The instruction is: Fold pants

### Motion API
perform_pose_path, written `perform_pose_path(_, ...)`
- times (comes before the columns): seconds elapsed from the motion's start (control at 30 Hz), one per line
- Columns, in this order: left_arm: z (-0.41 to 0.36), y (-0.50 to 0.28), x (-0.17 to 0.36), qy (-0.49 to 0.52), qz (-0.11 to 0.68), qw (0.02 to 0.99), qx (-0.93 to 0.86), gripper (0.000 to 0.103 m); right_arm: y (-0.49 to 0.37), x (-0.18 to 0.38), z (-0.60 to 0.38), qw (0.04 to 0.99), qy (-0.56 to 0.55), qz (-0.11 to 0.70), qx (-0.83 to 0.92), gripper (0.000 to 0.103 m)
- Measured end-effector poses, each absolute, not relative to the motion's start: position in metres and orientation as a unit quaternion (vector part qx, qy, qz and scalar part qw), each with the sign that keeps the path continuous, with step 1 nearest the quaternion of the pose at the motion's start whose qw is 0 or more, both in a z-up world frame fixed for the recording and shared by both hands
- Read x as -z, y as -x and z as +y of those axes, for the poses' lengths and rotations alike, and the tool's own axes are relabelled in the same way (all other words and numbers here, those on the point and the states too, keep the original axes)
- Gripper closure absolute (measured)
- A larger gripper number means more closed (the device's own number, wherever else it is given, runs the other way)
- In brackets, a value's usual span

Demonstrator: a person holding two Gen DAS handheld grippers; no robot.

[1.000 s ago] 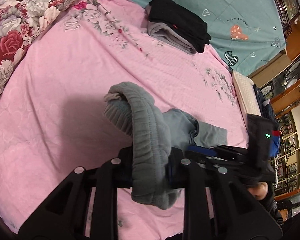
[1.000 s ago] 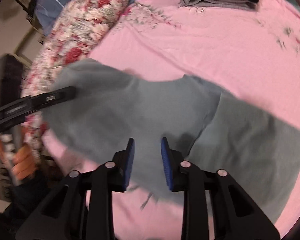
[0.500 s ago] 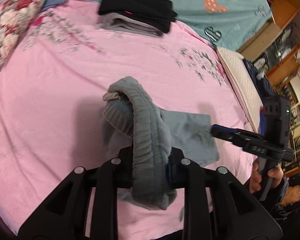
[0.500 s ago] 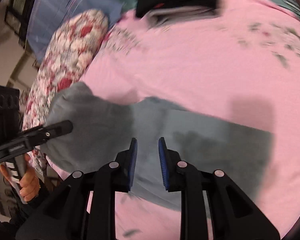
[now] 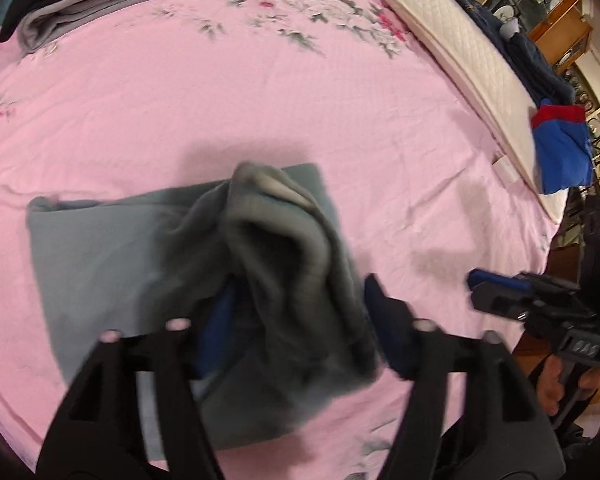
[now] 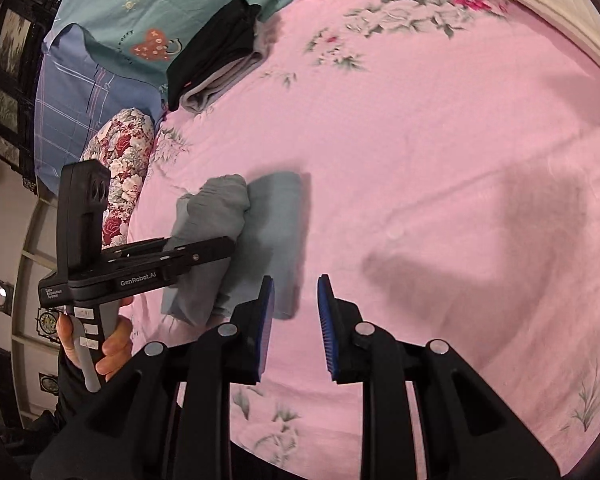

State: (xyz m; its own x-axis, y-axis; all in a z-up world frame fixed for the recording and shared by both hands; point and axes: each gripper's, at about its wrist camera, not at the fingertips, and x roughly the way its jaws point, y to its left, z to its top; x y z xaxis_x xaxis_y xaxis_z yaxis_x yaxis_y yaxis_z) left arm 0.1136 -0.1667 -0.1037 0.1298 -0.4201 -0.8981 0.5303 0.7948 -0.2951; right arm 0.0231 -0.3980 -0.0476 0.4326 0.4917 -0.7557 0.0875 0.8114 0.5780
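On the bed: pink floral sheet (image 5: pixel 340 92) spread across it, carrying everything below.
Pants: grey pants (image 5: pixel 112 252) lie folded near the front edge of the sheet; a bunched waistband part (image 5: pixel 284 240) is heaped on top of the flat folded layer.
Left gripper: left gripper (image 5: pixel 300 328) has its fingers spread wide, with the bunched grey cloth lying between them; motion blur hides whether either pad touches the cloth.
Right gripper: right gripper (image 6: pixel 294 328) has its blue pads apart with nothing between them, hovering over bare pink sheet, just beside the pants' right edge.
Left hand: seen from the right wrist view, fingers (image 6: pixel 114 344) wrap the left tool's handle.
Far side: stack of folded black and grey clothes (image 6: pixel 216 56) rests at the sheet's far edge, well apart from the pants.
Left side: floral pillow (image 6: pixel 120 172) near the pants.
Right side: white quilted pillow (image 5: pixel 460 56), with blue and red clothing (image 5: pixel 560 148) beyond it.
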Motion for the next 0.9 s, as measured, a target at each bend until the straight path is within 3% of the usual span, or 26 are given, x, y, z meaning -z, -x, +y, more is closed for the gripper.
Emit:
perform_pose_path(0.03,-0.172,-0.111,0.098,-0.052,0.573,0.752,0.323,0.024,-0.022,0.05,-0.399,0.797,-0.281,0.52,-0.126,0.079)
perform_pose_path(0.2,-0.162,-0.105,0.061,-0.035,0.535,0.771,0.343,0.023,-0.023,0.049,-0.395,0.795,-0.283,0.521,-0.131,0.079)
perform_pose_path(0.47,-0.048,-0.101,0.054,0.031,0.519,0.813,0.262,0.024,-0.048,0.028,-0.325,0.784,-0.257,0.516,-0.232,0.079)
perform_pose_path(0.57,-0.038,-0.1,0.084,0.043,0.55,0.796,0.248,0.027,-0.074,0.033,-0.298,0.782,-0.233,0.522,-0.247,0.079)
perform_pose_path(0.63,-0.041,-0.101,0.106,0.038,0.57,0.785,0.24,0.043,-0.093,0.047,-0.291,0.785,-0.208,0.541,-0.217,0.079)
perform_pose_path(0.7,-0.042,-0.102,0.123,0.026,0.583,0.779,0.227,0.052,-0.104,0.062,-0.295,0.794,-0.175,0.561,-0.153,0.079)
perform_pose_path(0.8,-0.044,-0.097,0.124,0.01,0.568,0.792,0.225,0.052,-0.108,0.074,-0.302,0.783,-0.178,0.585,-0.116,0.084)
perform_pose_path(0.9,-0.05,-0.092,0.125,-0.018,0.556,0.802,0.217,0.052,-0.112,0.05,-0.279,0.789,-0.147,0.576,-0.152,0.077)
